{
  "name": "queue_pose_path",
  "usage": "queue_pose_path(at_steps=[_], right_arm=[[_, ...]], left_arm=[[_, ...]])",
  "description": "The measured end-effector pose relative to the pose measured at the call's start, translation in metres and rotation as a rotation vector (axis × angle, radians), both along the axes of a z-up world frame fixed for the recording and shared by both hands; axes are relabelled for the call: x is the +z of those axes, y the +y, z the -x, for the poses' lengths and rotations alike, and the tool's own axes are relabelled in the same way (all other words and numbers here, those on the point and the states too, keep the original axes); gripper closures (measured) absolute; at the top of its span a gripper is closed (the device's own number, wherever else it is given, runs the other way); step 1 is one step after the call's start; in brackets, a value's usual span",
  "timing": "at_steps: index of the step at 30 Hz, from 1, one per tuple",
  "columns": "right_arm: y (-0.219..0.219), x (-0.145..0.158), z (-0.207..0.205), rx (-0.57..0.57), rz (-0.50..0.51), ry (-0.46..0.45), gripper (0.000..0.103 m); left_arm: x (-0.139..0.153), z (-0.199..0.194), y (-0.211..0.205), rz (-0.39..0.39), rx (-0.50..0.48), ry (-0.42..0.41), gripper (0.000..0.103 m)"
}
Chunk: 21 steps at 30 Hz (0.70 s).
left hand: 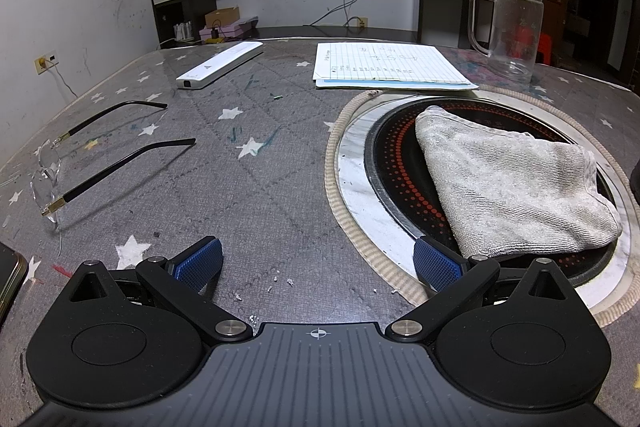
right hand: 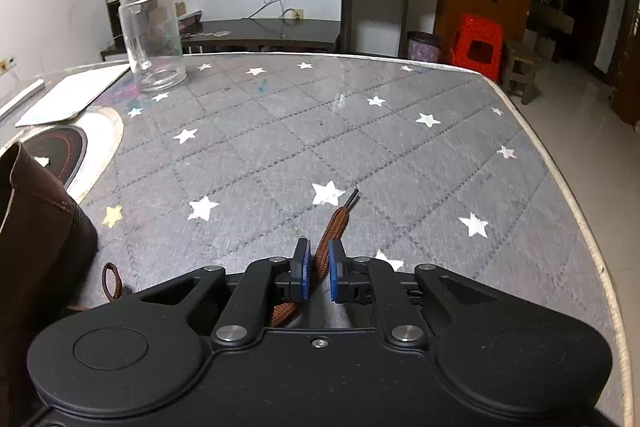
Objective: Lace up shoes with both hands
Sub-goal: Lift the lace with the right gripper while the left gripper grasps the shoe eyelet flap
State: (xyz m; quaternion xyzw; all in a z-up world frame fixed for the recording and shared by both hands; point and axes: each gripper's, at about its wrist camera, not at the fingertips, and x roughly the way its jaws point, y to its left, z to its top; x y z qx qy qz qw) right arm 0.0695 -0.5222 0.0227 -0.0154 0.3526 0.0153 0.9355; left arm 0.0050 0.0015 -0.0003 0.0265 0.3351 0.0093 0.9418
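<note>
Shoelace [right hand: 334,227], brown and flat with a dark tip, runs up between the blue pads [right hand: 305,273] of your right gripper [right hand: 319,273] and out onto the grey star-printed table cover [right hand: 400,147]; the jaws sit narrow with a small gap on either side of the lace, so you cannot tell whether they pinch it. Your shoe [right hand: 36,227], dark brown, fills the left edge of the right wrist view, with a small lace loop [right hand: 112,281] lying beside it. Your left gripper [left hand: 318,263] hangs spread wide over bare cover, clasping nothing. Ahead of it lie rimless glasses [left hand: 60,163] to the left and a folded grey cloth [left hand: 512,183] on the round cooktop [left hand: 396,167] to the right.
</note>
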Motion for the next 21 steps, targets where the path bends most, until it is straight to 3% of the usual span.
queue_pose_path(at_steps=[8, 11, 13, 17, 21], right_arm=[[0.023, 0.012, -0.005, 0.06, 0.051, -0.049, 0.099], [0.021, 0.013, -0.006, 0.06, 0.012, -0.041, 0.099], [0.027, 0.015, -0.002, 0.071, 0.053, -0.068, 0.099], [0.036, 0.023, 0.009, 0.132, 0.038, -0.086, 0.099], [0.052, 0.04, 0.035, 0.253, 0.091, -0.131, 0.099]], left_arm=[[0.002, 0.009, -0.011, -0.019, -0.022, 0.003, 0.002], [0.005, 0.014, -0.018, -0.039, -0.049, -0.003, 0.003], [0.009, 0.019, -0.024, -0.031, -0.073, -0.008, 0.005], [0.02, 0.032, -0.043, -0.045, -0.178, -0.026, 0.005], [0.03, 0.043, -0.071, -0.071, -0.312, -0.034, 0.006]])
